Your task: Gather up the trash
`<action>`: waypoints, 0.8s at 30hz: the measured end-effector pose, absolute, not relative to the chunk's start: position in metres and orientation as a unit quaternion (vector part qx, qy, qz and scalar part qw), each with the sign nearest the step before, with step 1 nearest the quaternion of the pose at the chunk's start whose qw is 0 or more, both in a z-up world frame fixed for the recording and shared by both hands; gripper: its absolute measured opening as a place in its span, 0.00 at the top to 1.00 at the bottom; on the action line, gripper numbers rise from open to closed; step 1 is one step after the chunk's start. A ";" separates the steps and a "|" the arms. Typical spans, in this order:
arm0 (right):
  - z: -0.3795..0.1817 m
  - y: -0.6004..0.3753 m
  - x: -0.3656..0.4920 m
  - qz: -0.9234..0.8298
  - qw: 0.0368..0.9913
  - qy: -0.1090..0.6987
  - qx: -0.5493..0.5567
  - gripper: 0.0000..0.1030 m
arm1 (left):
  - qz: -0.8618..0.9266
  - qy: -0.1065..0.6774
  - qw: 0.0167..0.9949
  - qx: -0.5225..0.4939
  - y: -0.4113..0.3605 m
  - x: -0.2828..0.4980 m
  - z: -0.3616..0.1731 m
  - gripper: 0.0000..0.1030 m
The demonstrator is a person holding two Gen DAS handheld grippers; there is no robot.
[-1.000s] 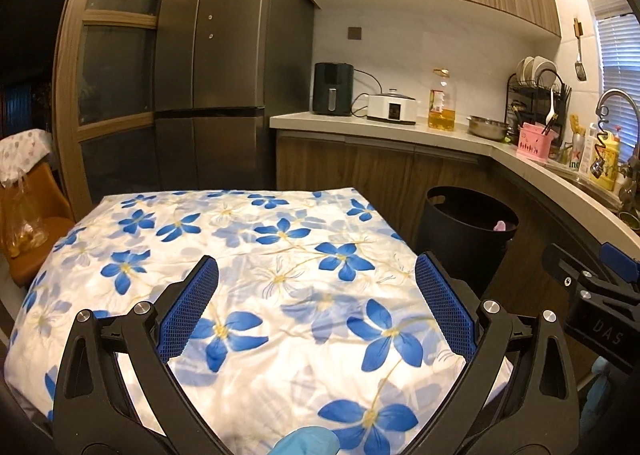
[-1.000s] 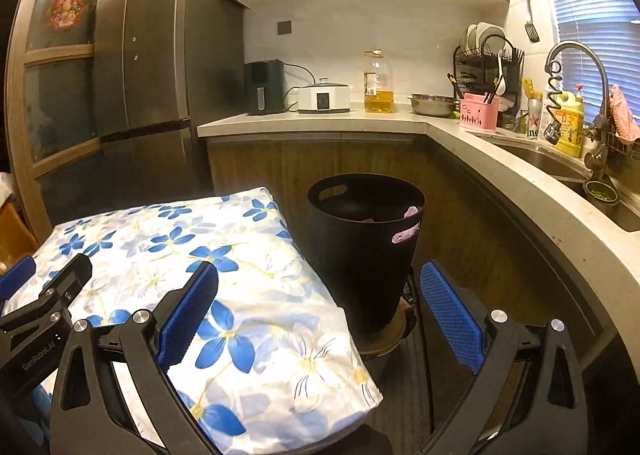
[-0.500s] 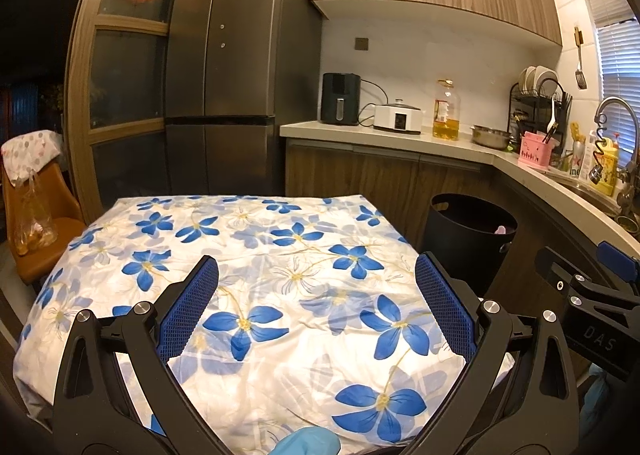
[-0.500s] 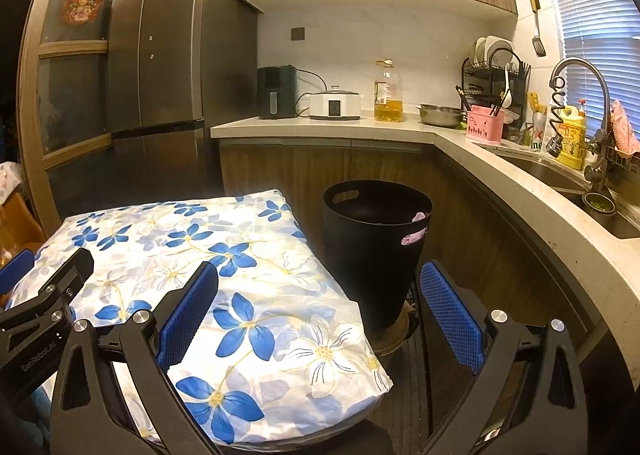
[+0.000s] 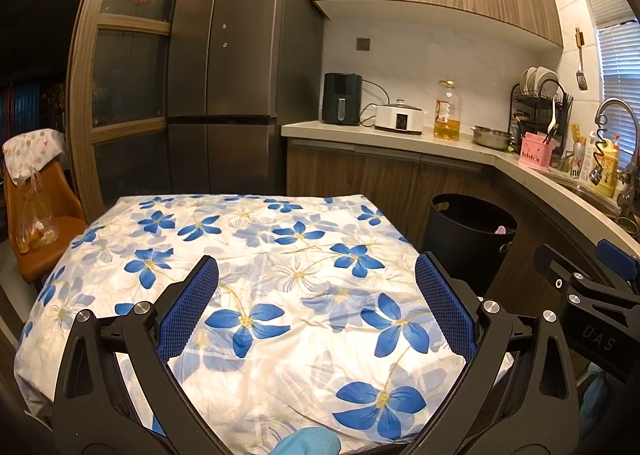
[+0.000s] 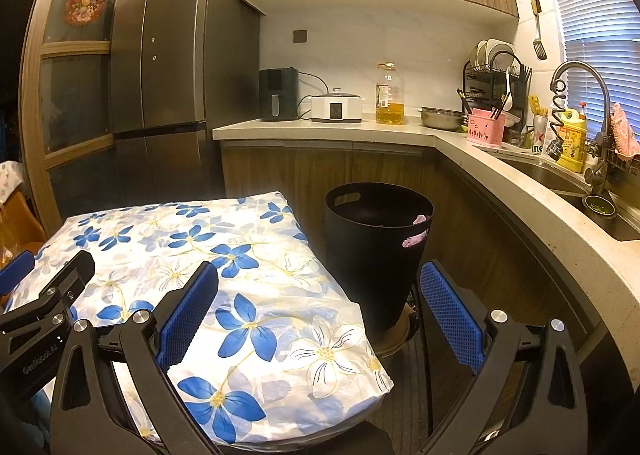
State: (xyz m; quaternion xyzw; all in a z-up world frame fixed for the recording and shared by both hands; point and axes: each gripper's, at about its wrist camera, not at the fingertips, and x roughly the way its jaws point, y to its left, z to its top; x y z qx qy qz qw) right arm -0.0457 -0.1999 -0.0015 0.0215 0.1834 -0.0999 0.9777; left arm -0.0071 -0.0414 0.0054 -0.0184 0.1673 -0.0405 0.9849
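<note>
Grippers-wise, I've got my left hand-held gripper [image 5: 316,295] and right hand-held gripper [image 6: 318,295] both spread wide, empty, above the floral-covered bench [image 5: 280,255]; black trash bin [image 6: 376,251] sits just right of it.

fridge [image 5: 240,67] | air fryer [image 5: 342,104] | oil bottle [image 5: 447,111] | dish rack [image 5: 540,105] | orange chair [image 5: 32,215]

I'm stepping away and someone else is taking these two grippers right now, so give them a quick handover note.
Left gripper: jaws open, empty, over the flowered tablecloth.
Right gripper: jaws open, empty, over the table's right edge.
Black trash bin stands on the floor right of the table, something pink at its rim.
No trash shows on the cloth, so collection looks done. Left: check spots outside these views.
</note>
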 end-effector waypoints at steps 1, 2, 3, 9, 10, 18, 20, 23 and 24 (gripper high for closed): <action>-0.001 -0.200 -0.046 -0.099 0.978 0.183 0.021 0.06 | -0.040 0.168 0.985 -0.018 -0.042 -0.007 0.006 0.06; -0.001 -0.201 -0.046 -0.099 0.978 0.182 0.021 0.06 | -0.040 0.168 0.985 -0.018 -0.042 -0.007 0.006 0.06; -0.001 -0.201 -0.047 -0.099 0.978 0.182 0.021 0.06 | -0.041 0.168 0.985 -0.018 -0.042 -0.007 0.006 0.06; -0.001 -0.202 -0.046 -0.097 0.978 0.183 0.022 0.06 | -0.039 0.169 0.985 -0.019 -0.043 -0.006 0.006 0.06; 0.000 -0.202 -0.046 -0.097 0.978 0.183 0.022 0.06 | -0.039 0.169 0.985 -0.018 -0.043 -0.006 0.006 0.06; 0.000 -0.204 -0.044 -0.094 0.978 0.183 0.023 0.06 | -0.037 0.170 0.985 -0.019 -0.043 -0.005 0.005 0.06; 0.000 -0.204 -0.044 -0.094 0.978 0.183 0.023 0.06 | -0.037 0.170 0.985 -0.019 -0.043 -0.005 0.005 0.06; 0.000 -0.203 -0.044 -0.095 0.978 0.183 0.022 0.06 | -0.037 0.170 0.985 -0.019 -0.043 -0.005 0.005 0.06; 0.000 -0.203 -0.044 -0.094 0.978 0.183 0.023 0.06 | -0.037 0.170 0.985 -0.019 -0.043 -0.005 0.005 0.06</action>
